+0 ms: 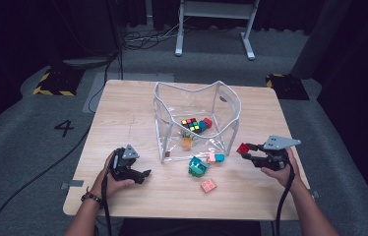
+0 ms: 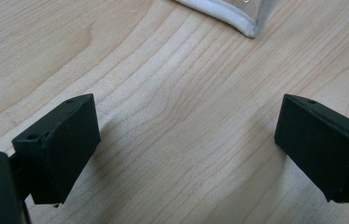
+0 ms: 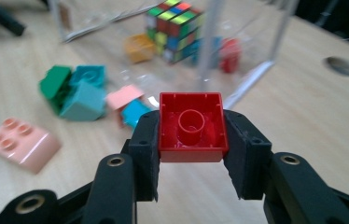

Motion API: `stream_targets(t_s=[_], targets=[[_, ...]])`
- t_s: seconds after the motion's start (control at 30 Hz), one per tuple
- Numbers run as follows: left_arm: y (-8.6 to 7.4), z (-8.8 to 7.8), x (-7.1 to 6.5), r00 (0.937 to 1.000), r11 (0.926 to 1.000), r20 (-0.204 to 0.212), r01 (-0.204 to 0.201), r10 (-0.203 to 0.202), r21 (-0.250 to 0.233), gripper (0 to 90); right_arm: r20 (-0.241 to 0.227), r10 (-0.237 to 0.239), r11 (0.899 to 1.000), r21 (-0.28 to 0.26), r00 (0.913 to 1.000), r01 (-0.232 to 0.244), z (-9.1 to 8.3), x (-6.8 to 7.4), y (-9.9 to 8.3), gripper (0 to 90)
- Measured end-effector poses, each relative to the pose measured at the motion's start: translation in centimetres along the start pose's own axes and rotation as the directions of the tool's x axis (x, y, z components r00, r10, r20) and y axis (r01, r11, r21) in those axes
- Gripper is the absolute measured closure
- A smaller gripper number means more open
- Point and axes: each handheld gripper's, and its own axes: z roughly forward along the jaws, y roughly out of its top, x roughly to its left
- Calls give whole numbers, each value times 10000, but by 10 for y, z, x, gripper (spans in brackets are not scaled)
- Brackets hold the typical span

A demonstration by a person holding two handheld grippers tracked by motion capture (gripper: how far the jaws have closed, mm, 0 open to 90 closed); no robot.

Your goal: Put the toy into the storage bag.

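Pale wooden counter under me, my right tongs pinch a red brick, left tongs spread idle; next I'd judge a lift over the clear bag's rim.

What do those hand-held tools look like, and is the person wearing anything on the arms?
Both are black. The left tool and the right tool each end in two blocky black jaws with small screw holes, on linkage arms with brass-coloured pivots. Each carries a grey three-cornered plate on top and trails a black cable. The forearms are bare of sleeves; the left wrist wears a dark beaded bracelet.
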Motion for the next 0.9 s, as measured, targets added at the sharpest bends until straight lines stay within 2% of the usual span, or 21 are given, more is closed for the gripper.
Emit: stream_targets(t_s=[0.2, 0.27, 0.43, 0.5, 0.63, 0.9], targets=[[0, 0, 0, 10000, 10000, 9, 8, -8, -9, 69, 822, 159, 9987, -487, 9965, -120, -21, -30, 26, 593], [0, 0, 0, 10000, 10000, 9, 10, -10, -8, 69, 1097, -1, 9986, -524, 9940, 58, -29, -39, 39, 593], [0, 0, 0, 10000, 10000, 6, 9, -9, -3, 69, 1317, 40, 9957, -922, 9913, 82, -41, -57, 74, 593], [0, 0, 0, 10000, 10000, 16, 8, -8, 8, 69, 1228, 100, 9929, -1188, 9924, 47, -44, -63, 86, 593], [0, 0, 0, 10000, 10000, 13, 11, -11, -5, 69, 1320, -51, 9913, -1294, 9912, 223, -42, -67, 110, 593], [0, 0, 0, 10000, 10000, 17, 9, -9, 8, 69, 727, -586, 9896, -1271, 9956, 675, -17, -66, 156, 593]])
